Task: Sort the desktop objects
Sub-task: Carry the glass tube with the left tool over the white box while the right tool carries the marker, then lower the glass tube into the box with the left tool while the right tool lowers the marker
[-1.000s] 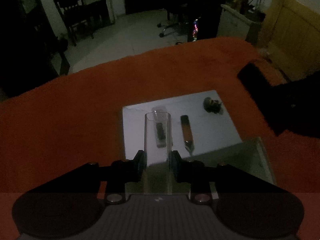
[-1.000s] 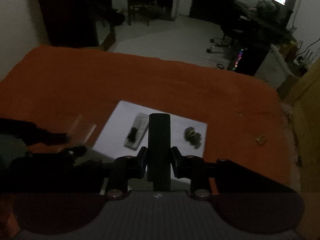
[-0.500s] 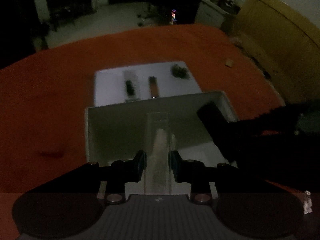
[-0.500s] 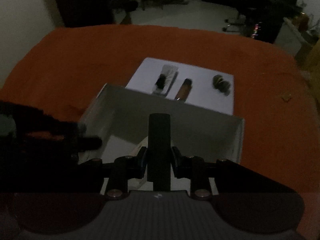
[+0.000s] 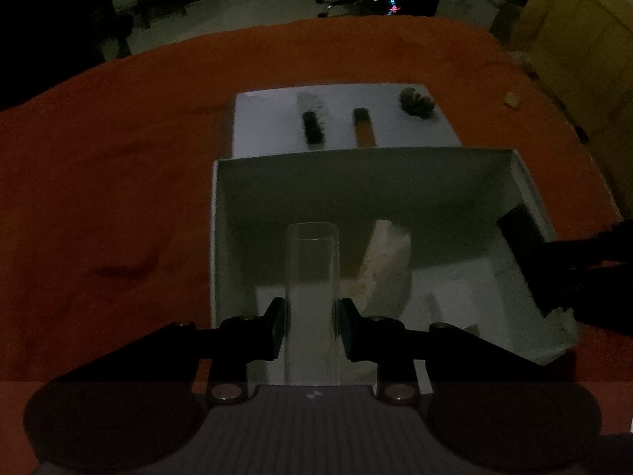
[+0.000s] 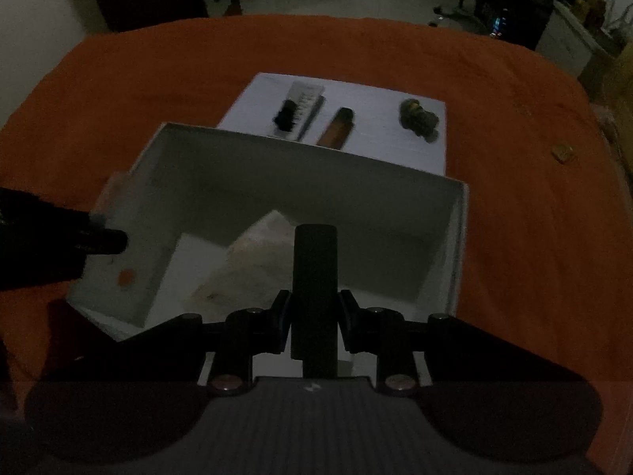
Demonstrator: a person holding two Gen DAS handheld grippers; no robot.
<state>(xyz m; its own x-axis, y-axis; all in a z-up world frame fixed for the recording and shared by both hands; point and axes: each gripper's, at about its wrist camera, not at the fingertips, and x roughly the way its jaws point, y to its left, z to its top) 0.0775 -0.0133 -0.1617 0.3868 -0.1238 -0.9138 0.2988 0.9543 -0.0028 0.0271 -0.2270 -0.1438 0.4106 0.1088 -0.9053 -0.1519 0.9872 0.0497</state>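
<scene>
In the left wrist view my left gripper (image 5: 312, 316) is shut on a clear, tube-like case (image 5: 312, 261), held over the open white box (image 5: 215, 237). A crumpled pale wrapper (image 5: 385, 261) lies on the box floor. In the right wrist view my right gripper (image 6: 315, 316) is shut on a black bar (image 6: 315, 257) above the same white box (image 6: 461, 237). Each gripper shows at the edge of the other's view as a dark shape over the box walls.
Beyond the box a white sheet (image 6: 379, 99) lies on the orange cloth. On it are a black clip on a clear strip (image 6: 294, 113), a brown stick (image 6: 336, 130) and a dark lump (image 6: 419, 118). A small tan scrap (image 6: 563, 152) lies at the right.
Both grippers have come down and forward with their objects. The white box, at the lower edge before, now fills the middle of both views, and the sheet sits farther up.
</scene>
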